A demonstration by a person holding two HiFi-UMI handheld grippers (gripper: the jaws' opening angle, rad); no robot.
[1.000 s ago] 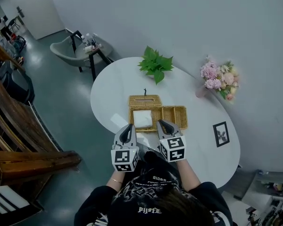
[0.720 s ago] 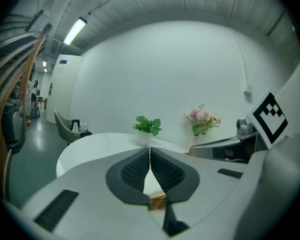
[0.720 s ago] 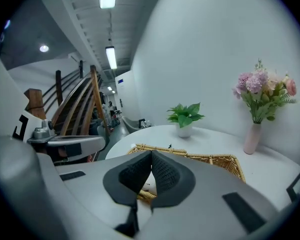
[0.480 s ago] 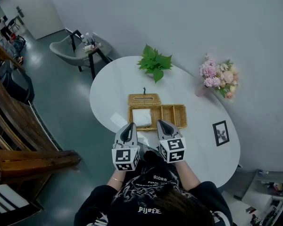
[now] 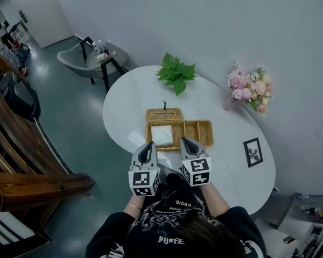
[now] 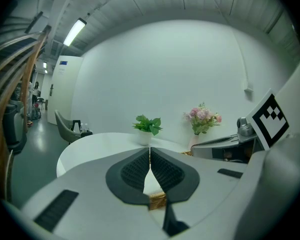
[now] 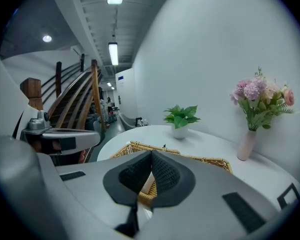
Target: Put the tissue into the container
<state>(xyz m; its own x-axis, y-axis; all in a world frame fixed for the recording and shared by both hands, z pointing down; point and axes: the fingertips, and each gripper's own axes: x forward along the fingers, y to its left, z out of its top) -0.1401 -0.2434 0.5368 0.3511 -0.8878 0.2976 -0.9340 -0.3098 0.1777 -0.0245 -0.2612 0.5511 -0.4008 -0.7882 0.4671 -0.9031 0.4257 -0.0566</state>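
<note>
On the counter [image 5: 134, 95], the tissue [image 5: 162, 134] lies in the basket [image 5: 204, 123].
Your left tongs [image 5: 147, 144] and right tongs [image 5: 184, 141] are shut and empty; push ahead and you could bump the basket.

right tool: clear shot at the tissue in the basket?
Probably yes: right tool sits just before the basket, nothing between it and the tissue; its jaws are shut, though.

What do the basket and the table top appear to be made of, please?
The basket looks like woven wicker or rattan, tan and matt: strands show along its rim. The table top is smooth white with a slight sheen, perhaps lacquer or stone.
</note>
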